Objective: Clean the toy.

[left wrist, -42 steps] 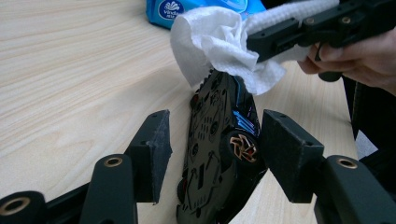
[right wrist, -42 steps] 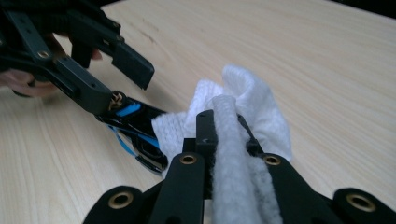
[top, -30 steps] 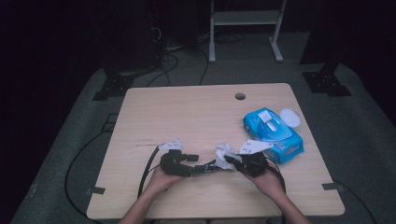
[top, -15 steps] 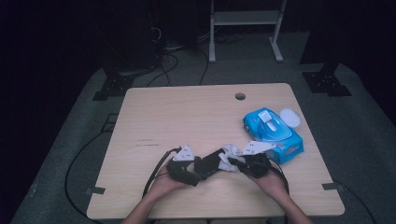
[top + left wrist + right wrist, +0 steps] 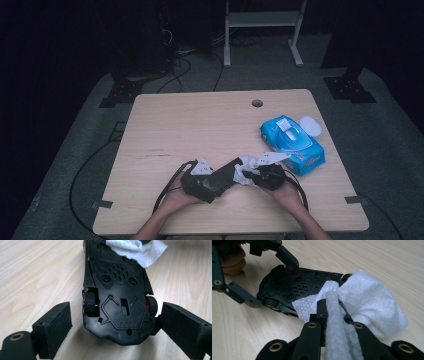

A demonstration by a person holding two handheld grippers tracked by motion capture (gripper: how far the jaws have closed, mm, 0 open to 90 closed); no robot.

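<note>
A black toy car [image 5: 117,305] lies upside down on the table, its underside and small wheels facing up. My left gripper [image 5: 117,315] straddles its end. The jaws have just been opening, and the left pad [image 5: 53,330] stands clear of the car. In the high view the left gripper [image 5: 202,182] is near the front edge, with the car [image 5: 225,176] reaching toward my right gripper [image 5: 255,176]. The right gripper [image 5: 329,302] is shut on a white wipe [image 5: 367,305], which rests bunched on the car's [image 5: 294,287] underside.
A blue pack of wipes [image 5: 292,142] with its white lid flipped open sits at the table's right side, just behind the right hand. The wooden table [image 5: 200,120] has a cable hole [image 5: 257,103] near its far edge. Cables trail off the front left.
The left gripper has shifted right, closer to the right gripper, and its jaws have spread wider around the car. The right gripper has kept still with the wipe.
</note>
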